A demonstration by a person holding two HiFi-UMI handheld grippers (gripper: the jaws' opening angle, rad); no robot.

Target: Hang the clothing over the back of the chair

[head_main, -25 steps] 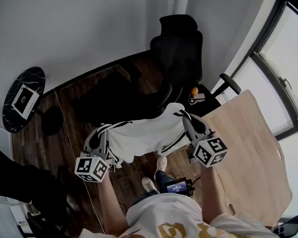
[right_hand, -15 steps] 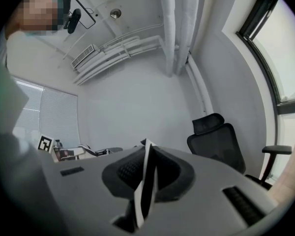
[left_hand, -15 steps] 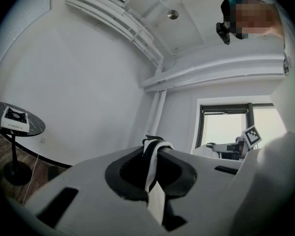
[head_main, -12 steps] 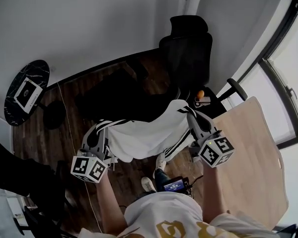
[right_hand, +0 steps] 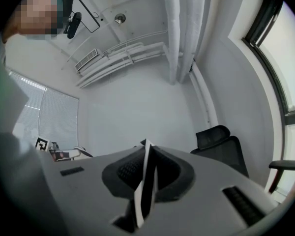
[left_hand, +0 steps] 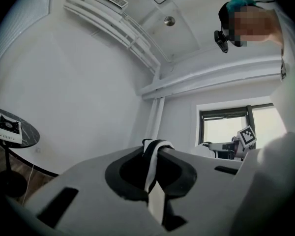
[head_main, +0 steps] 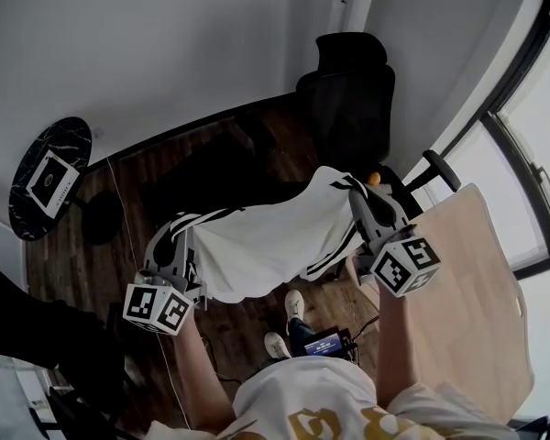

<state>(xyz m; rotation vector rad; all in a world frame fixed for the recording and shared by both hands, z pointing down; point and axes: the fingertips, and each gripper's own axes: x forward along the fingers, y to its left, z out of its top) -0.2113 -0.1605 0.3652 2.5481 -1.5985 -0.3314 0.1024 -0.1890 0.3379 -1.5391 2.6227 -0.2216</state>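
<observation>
1. Hanging stretched between both grippers, the white, black-striped clothing (head_main: 266,246) runs lengthwise left to right, its right end higher.
2. The left gripper (head_main: 178,235) pinches its left edge, and the right gripper (head_main: 361,200) pinches its right edge.
3. The black chair (head_main: 353,99) stands just beyond.

Seen from my head, the clothing (head_main: 266,241) covers the lower part of the chair (head_main: 348,90); the small screen (head_main: 323,345) below is unreadable.
</observation>
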